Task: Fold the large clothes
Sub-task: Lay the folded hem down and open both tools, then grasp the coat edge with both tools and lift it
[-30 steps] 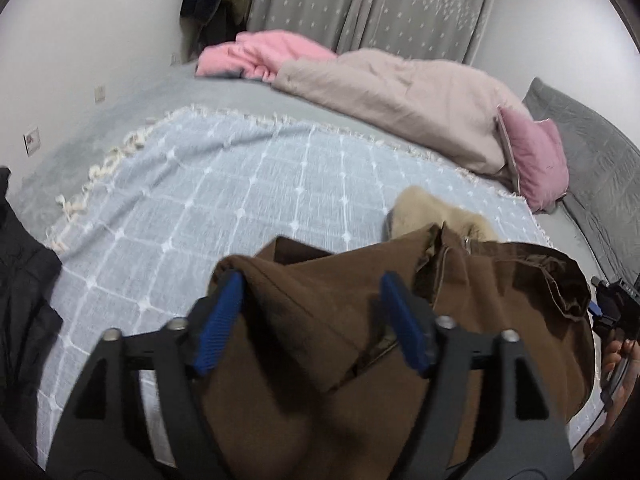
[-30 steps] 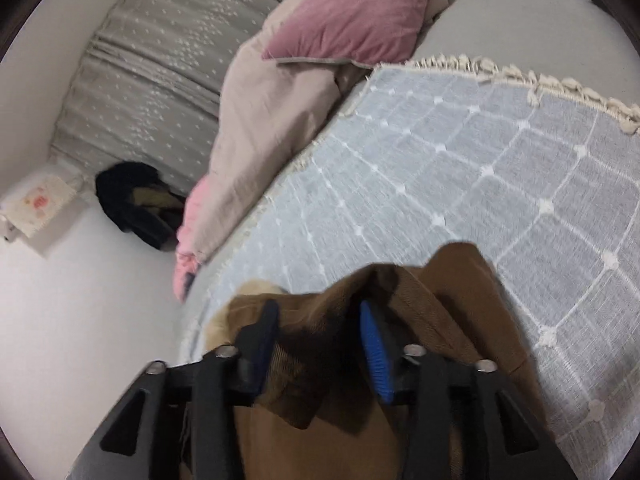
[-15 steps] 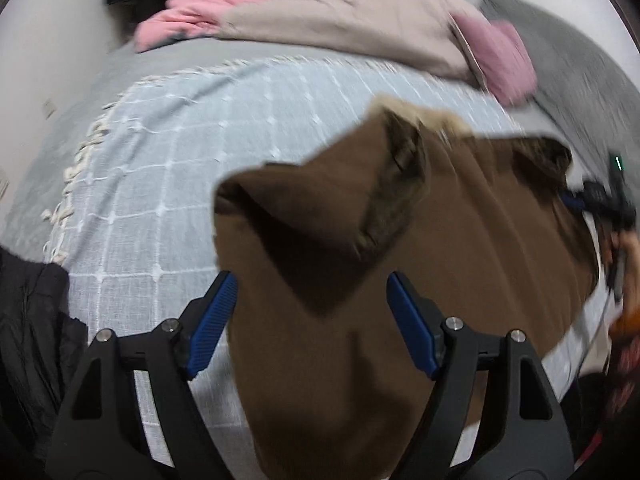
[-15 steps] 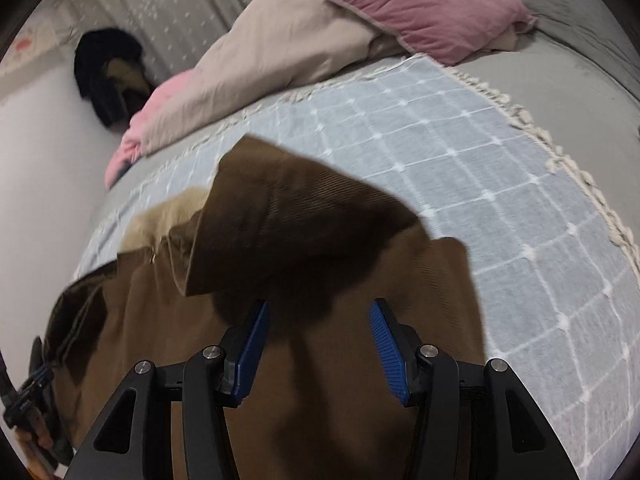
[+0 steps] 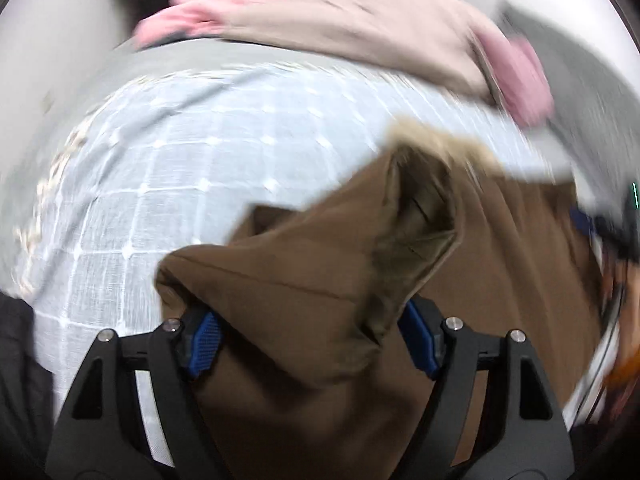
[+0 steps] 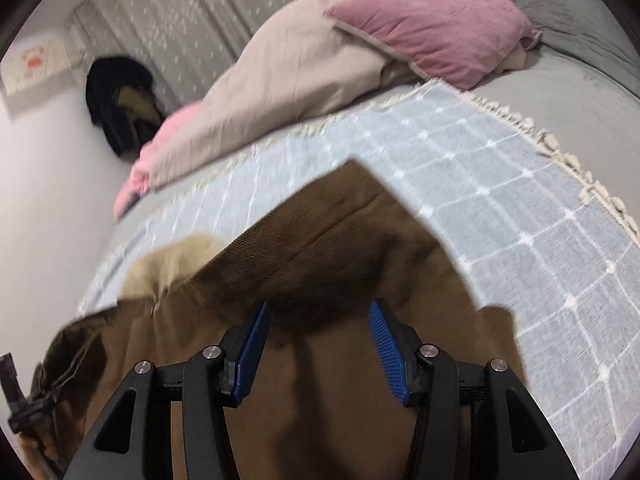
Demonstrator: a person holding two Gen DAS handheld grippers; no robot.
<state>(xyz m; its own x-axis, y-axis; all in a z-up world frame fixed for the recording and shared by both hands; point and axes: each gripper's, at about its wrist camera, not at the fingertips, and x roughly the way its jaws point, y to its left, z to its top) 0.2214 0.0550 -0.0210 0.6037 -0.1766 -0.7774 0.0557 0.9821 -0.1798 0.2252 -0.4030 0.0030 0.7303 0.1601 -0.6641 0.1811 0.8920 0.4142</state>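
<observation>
A brown coat [image 5: 500, 280] with a tan fur trim [image 5: 440, 140] lies spread on a light blue checked blanket [image 5: 200, 160]. One flap is folded over onto its body. In the blurred left wrist view my left gripper [image 5: 308, 320] stands wide open low over this folded flap. The bunched fabric sits between the fingers and hides their tips. In the right wrist view my right gripper [image 6: 319, 308] is open just above the coat [image 6: 320, 240]. Another folded flap lies ahead of its blue pads [image 6: 384, 344], with nothing pinched. The fur trim [image 6: 172, 264] shows to the left.
A beige duvet [image 6: 288, 80], a pink pillow [image 6: 432, 20] and a pink cloth [image 5: 200, 16] lie at the far side of the grey bed. A dark garment [image 5: 16, 380] lies at the blanket's left edge. Dark clothes [image 6: 120, 100] hang by the curtain.
A second ago each gripper had a coat flap raised between its fingers. Both flaps now lie folded on the coat. The left gripper has since dropped back onto its flap, and the right has rolled.
</observation>
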